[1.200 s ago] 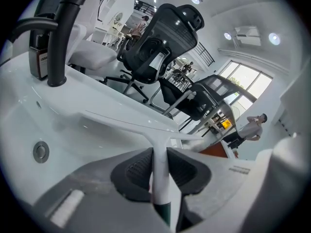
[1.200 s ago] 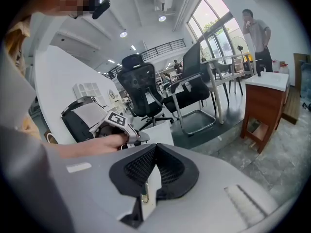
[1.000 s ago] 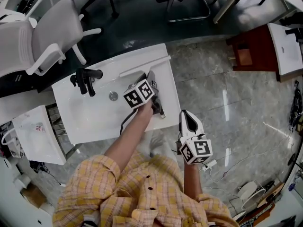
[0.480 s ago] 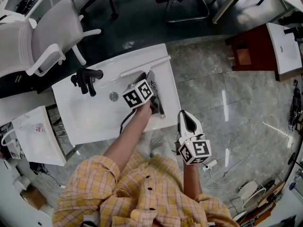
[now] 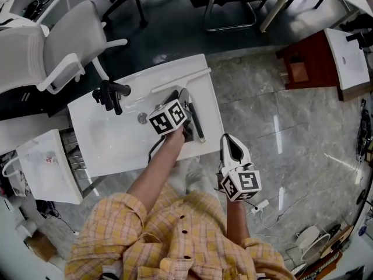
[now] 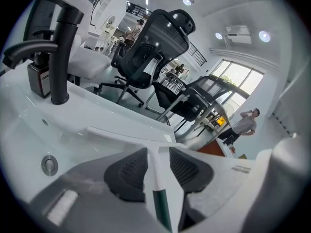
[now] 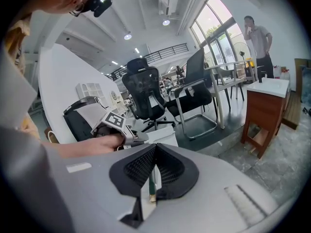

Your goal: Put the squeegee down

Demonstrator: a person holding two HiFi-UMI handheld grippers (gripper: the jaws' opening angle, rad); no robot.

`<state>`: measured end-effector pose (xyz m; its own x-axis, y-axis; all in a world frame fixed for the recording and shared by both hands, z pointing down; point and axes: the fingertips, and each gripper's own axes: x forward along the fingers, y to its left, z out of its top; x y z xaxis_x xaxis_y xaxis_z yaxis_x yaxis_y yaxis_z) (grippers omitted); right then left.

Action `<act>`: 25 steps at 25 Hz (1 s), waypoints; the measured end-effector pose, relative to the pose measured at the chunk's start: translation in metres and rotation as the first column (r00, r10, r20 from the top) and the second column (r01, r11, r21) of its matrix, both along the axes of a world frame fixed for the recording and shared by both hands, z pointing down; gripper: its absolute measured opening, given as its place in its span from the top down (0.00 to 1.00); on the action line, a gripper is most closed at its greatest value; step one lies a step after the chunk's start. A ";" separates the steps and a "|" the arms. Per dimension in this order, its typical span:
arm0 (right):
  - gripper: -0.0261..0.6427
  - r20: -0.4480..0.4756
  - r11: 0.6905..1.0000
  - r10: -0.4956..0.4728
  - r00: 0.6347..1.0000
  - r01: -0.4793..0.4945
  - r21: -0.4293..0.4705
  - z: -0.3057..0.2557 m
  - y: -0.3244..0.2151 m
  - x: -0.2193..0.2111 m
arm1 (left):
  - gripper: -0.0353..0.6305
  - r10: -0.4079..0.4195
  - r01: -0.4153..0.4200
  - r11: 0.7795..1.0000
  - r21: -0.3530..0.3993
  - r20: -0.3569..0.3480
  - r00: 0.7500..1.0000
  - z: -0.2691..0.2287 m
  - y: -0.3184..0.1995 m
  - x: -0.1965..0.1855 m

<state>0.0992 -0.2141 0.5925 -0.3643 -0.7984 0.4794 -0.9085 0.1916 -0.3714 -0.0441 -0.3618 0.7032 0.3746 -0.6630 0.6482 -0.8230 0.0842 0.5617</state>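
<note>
The squeegee [image 5: 180, 80] lies flat on the right part of the white sink [image 5: 116, 139], its white blade at the far edge and its dark green handle pointing toward me. My left gripper [image 5: 180, 98] hovers just over the handle. In the left gripper view the squeegee [image 6: 154, 164] runs between the dark pads [image 6: 129, 174], which stand apart from it on both sides, so the left gripper [image 6: 158, 154] is open. My right gripper [image 5: 228, 140] hangs over the floor to the right of the sink, its pads [image 7: 141, 166] meeting at the tips.
A black faucet [image 5: 111, 93] and a round drain [image 5: 141, 118] sit left of the squeegee. White office chairs [image 5: 58, 45] stand beyond the sink, a wooden cabinet [image 5: 315, 63] at the far right, and a white unit [image 5: 41, 168] at the left. Cables [image 5: 262, 206] lie on the floor.
My left gripper has eased slightly back from the squeegee, which stays lying on the sink. The right gripper has not moved.
</note>
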 end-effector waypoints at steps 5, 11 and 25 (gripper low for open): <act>0.96 -0.012 0.999 0.002 1.000 -0.002 0.034 -0.012 0.009 0.000 | 0.75 0.022 -0.022 0.999 0.047 0.012 1.000 -0.022 0.009 -0.003; 0.96 -0.017 0.997 -0.007 1.000 0.008 0.074 -0.027 0.025 -0.003 | 0.77 0.022 -0.024 0.996 0.089 0.019 1.000 -0.043 0.032 -0.007; 0.96 -0.048 0.986 -0.039 0.998 0.046 0.159 -0.066 0.053 -0.013 | 0.95 0.088 -0.117 0.961 0.250 0.124 0.988 -0.107 0.092 -0.020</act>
